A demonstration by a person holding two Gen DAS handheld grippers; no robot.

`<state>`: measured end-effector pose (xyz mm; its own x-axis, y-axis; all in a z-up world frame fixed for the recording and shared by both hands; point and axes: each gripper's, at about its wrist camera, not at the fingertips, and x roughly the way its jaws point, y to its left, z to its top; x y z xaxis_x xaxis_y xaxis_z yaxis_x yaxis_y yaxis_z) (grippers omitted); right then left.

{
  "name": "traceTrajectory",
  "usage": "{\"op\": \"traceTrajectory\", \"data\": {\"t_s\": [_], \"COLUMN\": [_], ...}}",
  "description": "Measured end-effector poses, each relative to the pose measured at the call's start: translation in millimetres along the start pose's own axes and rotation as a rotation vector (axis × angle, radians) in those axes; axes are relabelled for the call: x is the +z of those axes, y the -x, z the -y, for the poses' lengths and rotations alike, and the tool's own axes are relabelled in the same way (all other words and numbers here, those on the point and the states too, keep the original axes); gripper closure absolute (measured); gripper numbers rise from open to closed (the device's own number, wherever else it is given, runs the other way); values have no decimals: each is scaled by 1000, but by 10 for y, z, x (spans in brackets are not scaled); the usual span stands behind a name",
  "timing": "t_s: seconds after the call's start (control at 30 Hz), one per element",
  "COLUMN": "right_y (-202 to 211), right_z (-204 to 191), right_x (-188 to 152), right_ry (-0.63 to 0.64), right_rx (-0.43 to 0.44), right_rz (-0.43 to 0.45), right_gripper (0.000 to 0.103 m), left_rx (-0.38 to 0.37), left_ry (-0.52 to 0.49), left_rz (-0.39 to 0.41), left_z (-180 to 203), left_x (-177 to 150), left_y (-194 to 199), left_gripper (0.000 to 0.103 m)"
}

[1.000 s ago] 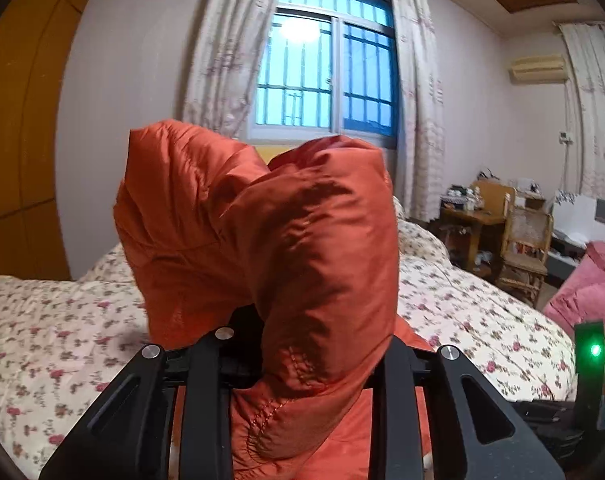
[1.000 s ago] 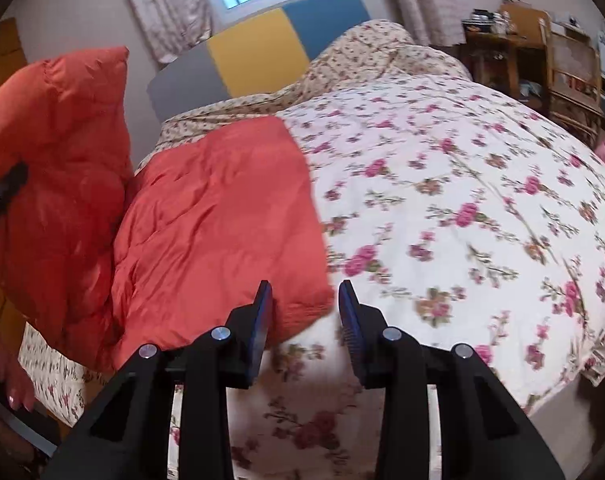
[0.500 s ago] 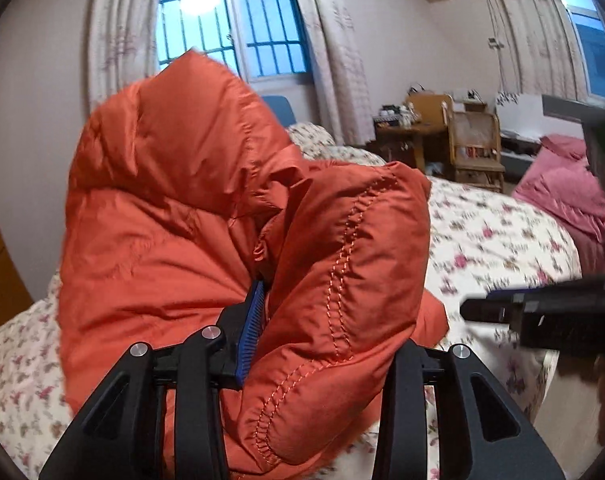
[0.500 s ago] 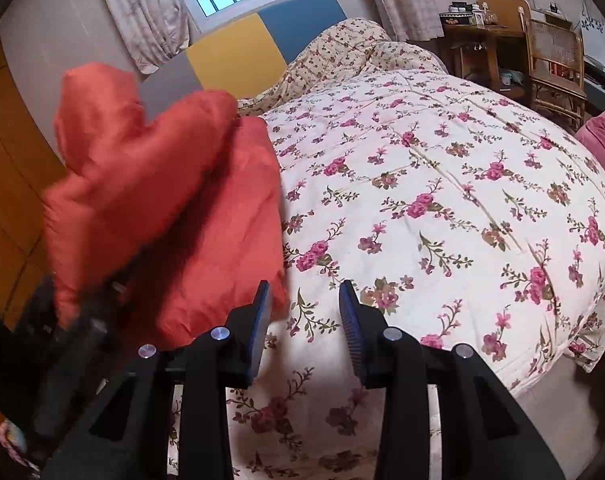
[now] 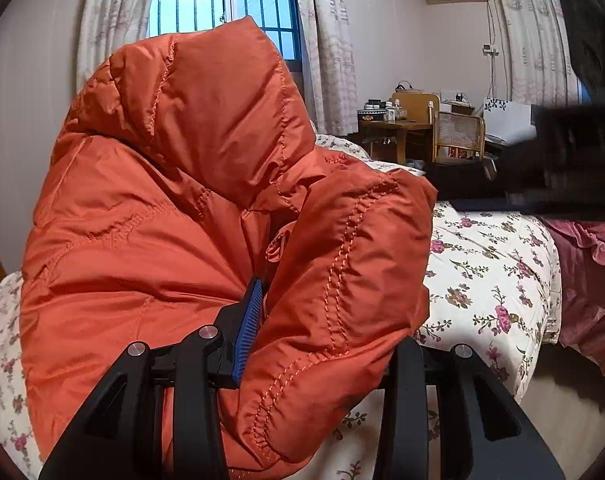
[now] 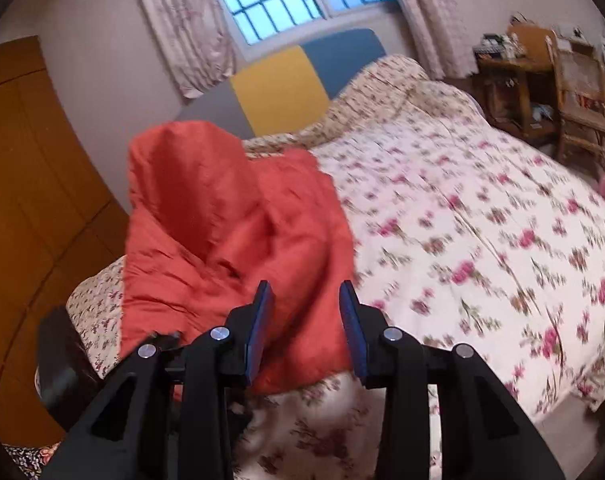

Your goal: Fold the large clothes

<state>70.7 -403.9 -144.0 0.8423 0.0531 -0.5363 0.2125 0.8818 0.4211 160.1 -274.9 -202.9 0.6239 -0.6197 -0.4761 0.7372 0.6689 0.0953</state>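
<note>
An orange quilted jacket [image 5: 190,216] is lifted off the bed. A thick fold of it is bunched between the fingers of my left gripper [image 5: 322,320], which is shut on it; the right finger is hidden under the cloth. In the right wrist view the jacket [image 6: 230,232] stands up in a hump at the bed's left side. My right gripper [image 6: 305,304] is open and empty, just in front of the jacket's near edge. It also shows as a dark blur in the left wrist view [image 5: 542,168].
The bed has a flowered quilt [image 6: 462,240] and a yellow and blue headboard [image 6: 298,76]. A wooden wardrobe [image 6: 30,208] stands at the left. A desk and chair [image 6: 562,96] stand at the right, and pink bedding [image 5: 586,280] lies beside the bed.
My left gripper has swung the jacket rightward and turned. My right gripper has moved left toward the jacket's near edge and stays open.
</note>
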Motion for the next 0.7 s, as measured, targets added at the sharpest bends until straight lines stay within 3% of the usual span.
{"op": "traceTrajectory", "data": {"t_s": [0.1,0.27,0.43,0.5,0.53,0.6,0.7], "right_y": [-96,-444,-551,-588,-608,-616,-585], "right_z": [-60,12,63,99,135,241,224], "right_x": [47,-42,-177,-207,-220,-235,-210], "right_ry": [21,28,51,56,47,-22,-11], "right_rx": [18,-35,-91,-139,-141,-96,-92], "right_rz": [-30,-154,-167,-173,-181,-192,-186], "right_gripper": [68,67,67,69,69,69,69], "left_rx": [-20,-65,-147,-155,-121,-56,115], "left_ry": [32,55,80,119,148,220,347], "left_rz": [3,-6,-10,33,65,110,173], "left_z": [-27,-99,-300,-441,-554,-826,-1343], "left_x": [3,-49,-116,-128,-119,-90,-41], "left_y": [40,244,589,758,852,972,1032], "left_gripper": [65,63,63,60,55,54,54]}}
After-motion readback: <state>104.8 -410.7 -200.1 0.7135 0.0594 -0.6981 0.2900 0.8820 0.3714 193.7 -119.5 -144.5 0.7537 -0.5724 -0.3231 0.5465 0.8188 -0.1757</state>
